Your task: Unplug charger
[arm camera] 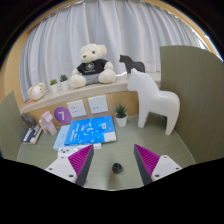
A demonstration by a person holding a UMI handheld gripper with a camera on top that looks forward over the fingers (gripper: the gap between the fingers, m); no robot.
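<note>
My gripper [113, 152] is open, low over the greenish table [110, 185]. Its magenta pads [78, 158] stand well apart. A small dark round object [116, 168] lies on the table between the fingers, touching neither. Beyond the fingers, two white wall sockets [98, 103] sit on the low back wall. A round purple item [63, 115] stands just left of and below them; I cannot tell whether it is the charger or whether it is plugged in.
Blue leaflets [88, 132] lie ahead of the fingers. A white horse figure [152, 100] and a small potted plant [120, 112] stand to the right. A teddy bear [92, 65] and a black horse [132, 64] sit on the ledge before the curtain.
</note>
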